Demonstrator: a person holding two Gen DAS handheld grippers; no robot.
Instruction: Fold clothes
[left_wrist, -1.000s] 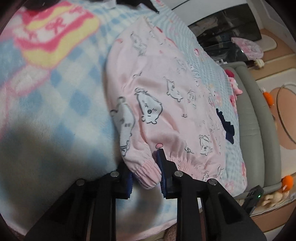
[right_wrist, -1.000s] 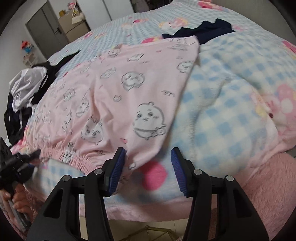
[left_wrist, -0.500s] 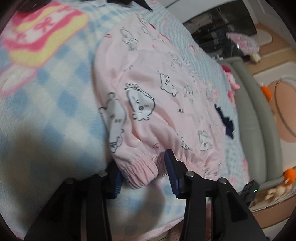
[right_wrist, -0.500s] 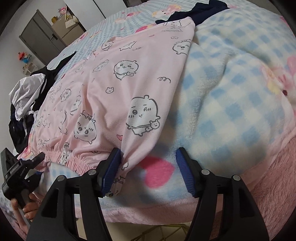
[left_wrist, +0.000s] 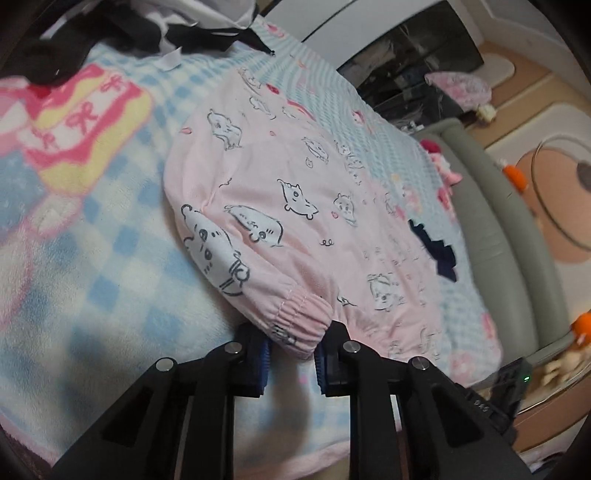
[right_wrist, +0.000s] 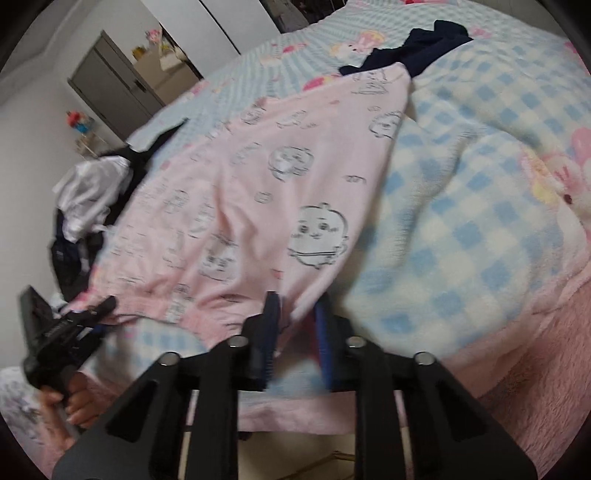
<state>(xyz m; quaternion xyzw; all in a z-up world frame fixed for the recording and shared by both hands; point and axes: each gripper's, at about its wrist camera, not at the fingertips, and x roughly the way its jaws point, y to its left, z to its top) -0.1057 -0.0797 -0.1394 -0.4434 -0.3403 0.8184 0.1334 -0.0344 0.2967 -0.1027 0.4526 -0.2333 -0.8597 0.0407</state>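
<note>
Both grippers are closing on the near hem of the pink pajama garment (left_wrist: 295, 206), where half a second ago both sets of jaws stood wide apart.

1. Left gripper (left_wrist: 291, 354): the jaws are narrowed around the gathered elastic cuff (left_wrist: 299, 325), which sits between the blue pads. The cuff is bunched and pinched there.
2. Right gripper (right_wrist: 295, 325): the jaws are drawn close together over the plain corner of the hem (right_wrist: 291, 299). Cloth is seen between the pads, though motion blur hides how firmly it is pressed.

The garment is spread flat on the blue checked fleece blanket (right_wrist: 461, 221), printed side up, with its hem at the bed edge nearest the person. A dark garment (right_wrist: 417, 48) lies at its far end.

With 2 hem points taken, the grasp stage is judged nearly complete; a lift and fold toward the far end is judged to come next.
</note>
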